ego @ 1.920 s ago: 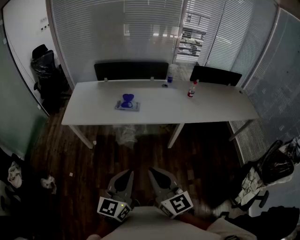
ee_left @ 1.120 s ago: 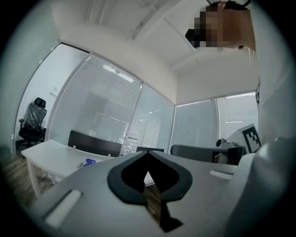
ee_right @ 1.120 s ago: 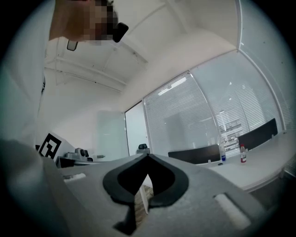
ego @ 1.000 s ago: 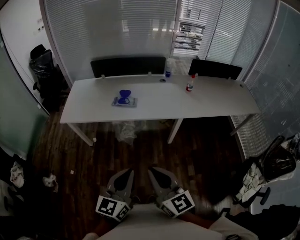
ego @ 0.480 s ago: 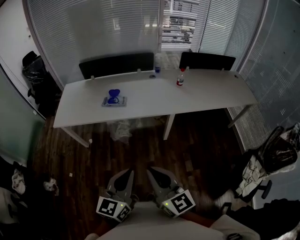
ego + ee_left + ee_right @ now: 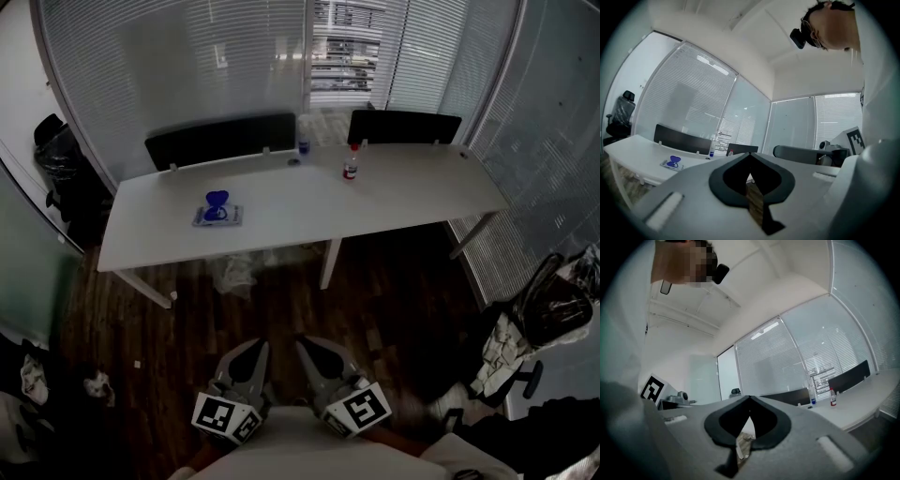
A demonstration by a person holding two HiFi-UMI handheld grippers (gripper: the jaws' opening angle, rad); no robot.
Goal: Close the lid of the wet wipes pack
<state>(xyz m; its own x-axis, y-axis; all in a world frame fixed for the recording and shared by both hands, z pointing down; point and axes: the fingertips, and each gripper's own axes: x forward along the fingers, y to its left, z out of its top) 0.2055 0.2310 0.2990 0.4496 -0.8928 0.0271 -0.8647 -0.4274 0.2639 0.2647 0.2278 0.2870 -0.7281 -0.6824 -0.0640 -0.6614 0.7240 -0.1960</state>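
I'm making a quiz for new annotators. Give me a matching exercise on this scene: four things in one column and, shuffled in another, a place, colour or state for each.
1. wet wipes pack
2. red-capped bottle
3. left gripper
4. table

A. jaws shut, held low over the floor
B. white
C. on the table's left part, blue lid standing open
D. upright, right of the table's middle

Pairs: 1-C, 2-D, 3-A, 4-B

Blue-lidded wipes pack (image 6: 217, 211), white table (image 6: 394, 202)
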